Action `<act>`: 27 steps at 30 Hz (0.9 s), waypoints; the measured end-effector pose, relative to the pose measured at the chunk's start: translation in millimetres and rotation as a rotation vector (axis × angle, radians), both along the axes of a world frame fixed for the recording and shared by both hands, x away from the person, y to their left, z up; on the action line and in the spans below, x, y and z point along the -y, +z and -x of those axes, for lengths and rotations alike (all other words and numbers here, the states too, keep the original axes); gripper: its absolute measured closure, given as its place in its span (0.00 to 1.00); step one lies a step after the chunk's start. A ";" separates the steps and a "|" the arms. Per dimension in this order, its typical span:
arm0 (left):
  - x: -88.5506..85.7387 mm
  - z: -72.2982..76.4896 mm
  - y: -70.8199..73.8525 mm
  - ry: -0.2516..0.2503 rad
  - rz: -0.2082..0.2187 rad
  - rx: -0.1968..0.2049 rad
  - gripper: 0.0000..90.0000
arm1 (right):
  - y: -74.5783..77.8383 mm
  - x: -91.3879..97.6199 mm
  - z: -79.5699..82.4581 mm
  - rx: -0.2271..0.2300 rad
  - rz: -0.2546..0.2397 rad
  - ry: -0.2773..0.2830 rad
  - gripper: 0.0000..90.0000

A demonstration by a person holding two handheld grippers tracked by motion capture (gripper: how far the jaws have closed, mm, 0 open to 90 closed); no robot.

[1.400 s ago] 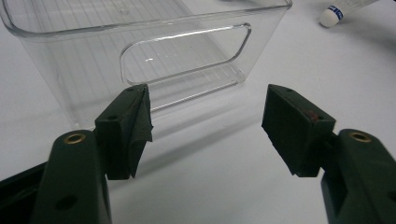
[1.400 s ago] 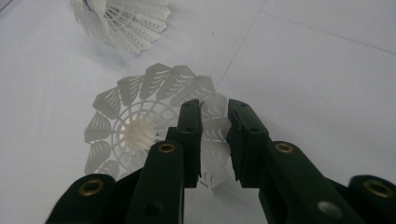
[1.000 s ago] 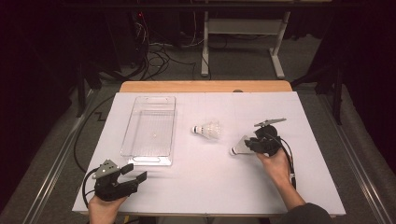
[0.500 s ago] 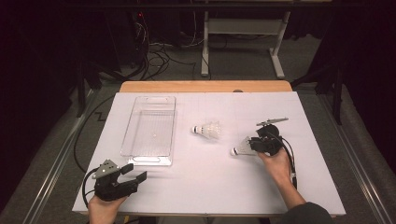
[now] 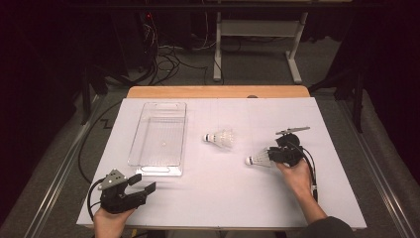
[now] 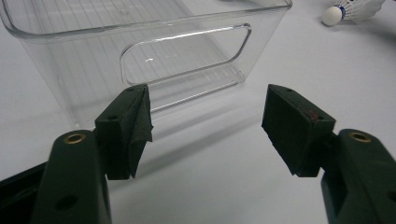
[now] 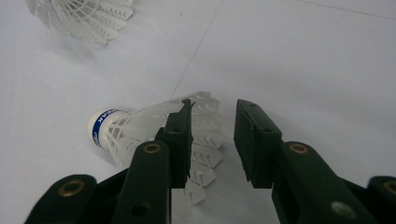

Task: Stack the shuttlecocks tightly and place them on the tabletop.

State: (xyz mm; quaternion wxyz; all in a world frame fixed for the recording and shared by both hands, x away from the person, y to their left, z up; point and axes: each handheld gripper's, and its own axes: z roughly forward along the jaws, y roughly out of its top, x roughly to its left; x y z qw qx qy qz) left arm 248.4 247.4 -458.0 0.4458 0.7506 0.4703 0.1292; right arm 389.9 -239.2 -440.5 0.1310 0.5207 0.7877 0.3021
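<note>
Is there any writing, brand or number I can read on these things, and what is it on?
"EAK": white letters on the blue band of the near shuttlecock, in the right gripper view; the start of the word is turned out of sight.
The far shuttlecock has a dark band too, too small to read.
The clear bin bears none.

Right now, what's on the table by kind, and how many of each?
Shuttlecocks: 2, one mid-table, one at the right gripper
Clear plastic bin: 1
Total: 3
</note>
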 end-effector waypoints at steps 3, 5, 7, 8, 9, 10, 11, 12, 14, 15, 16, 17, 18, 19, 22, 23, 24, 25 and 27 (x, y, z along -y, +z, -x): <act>-0.1 0.1 0.0 0.000 0.001 0.000 0.37 | 0.4 1.2 0.6 0.001 -0.004 -0.002 0.75; -0.1 0.1 0.0 0.001 0.004 0.001 0.37 | 0.6 1.7 1.3 0.001 -0.005 -0.003 0.75; -0.2 0.0 0.0 0.001 0.005 -0.001 0.37 | 1.2 2.3 1.7 0.004 -0.004 0.001 0.74; -0.2 -0.1 0.0 0.001 0.005 -0.001 0.37 | 1.5 2.4 2.0 0.006 -0.007 0.000 0.74; -0.2 -0.1 0.0 0.001 0.005 -0.001 0.37 | 1.8 2.5 2.4 0.004 -0.009 -0.001 0.74; -0.2 -0.1 0.0 0.001 0.005 -0.001 0.37 | 2.1 2.4 2.7 0.001 -0.012 -0.002 0.74; -0.2 0.0 0.0 0.001 0.005 -0.001 0.37 | 2.2 2.7 2.6 0.004 -0.011 0.001 0.74; -0.2 -0.1 0.0 0.001 0.006 -0.001 0.37 | 2.5 2.9 2.9 0.004 -0.013 0.001 0.74; 0.0 -0.1 -0.1 -0.001 0.003 -0.001 0.37 | 3.0 3.4 3.3 0.006 -0.018 0.002 0.73; 0.2 0.0 0.0 -0.002 0.001 0.000 0.37 | 3.2 3.7 3.6 0.007 -0.018 0.004 0.73; 0.2 0.0 -0.1 -0.002 0.001 0.000 0.37 | 3.5 4.3 4.0 0.008 -0.017 0.006 0.73; 0.2 0.0 0.0 -0.002 0.002 0.000 0.37 | 3.7 4.7 4.5 0.007 -0.018 0.004 0.73; 0.1 0.1 0.0 0.000 0.003 0.000 0.37 | 3.9 5.3 4.8 0.009 -0.019 0.005 0.73; 0.1 0.1 0.0 0.000 0.003 0.000 0.37 | 4.2 6.2 5.1 0.007 -0.018 0.005 0.73; 0.3 0.1 -0.1 -0.001 0.002 0.000 0.37 | 4.3 8.0 6.1 0.007 -0.023 -0.002 0.73; 0.3 0.1 -0.1 -0.001 0.002 0.000 0.37 | 4.2 8.9 6.5 0.007 -0.023 -0.002 0.72; 0.3 0.0 -0.1 -0.001 0.002 -0.001 0.37 | 3.9 9.5 6.6 0.007 -0.025 -0.001 0.72; 0.3 0.0 -0.1 -0.001 0.002 -0.001 0.37 | 3.7 10.2 7.1 0.005 -0.024 -0.003 0.72; 0.4 -0.1 -0.2 -0.002 0.001 -0.001 0.37 | 3.6 11.3 8.0 0.004 -0.026 -0.004 0.72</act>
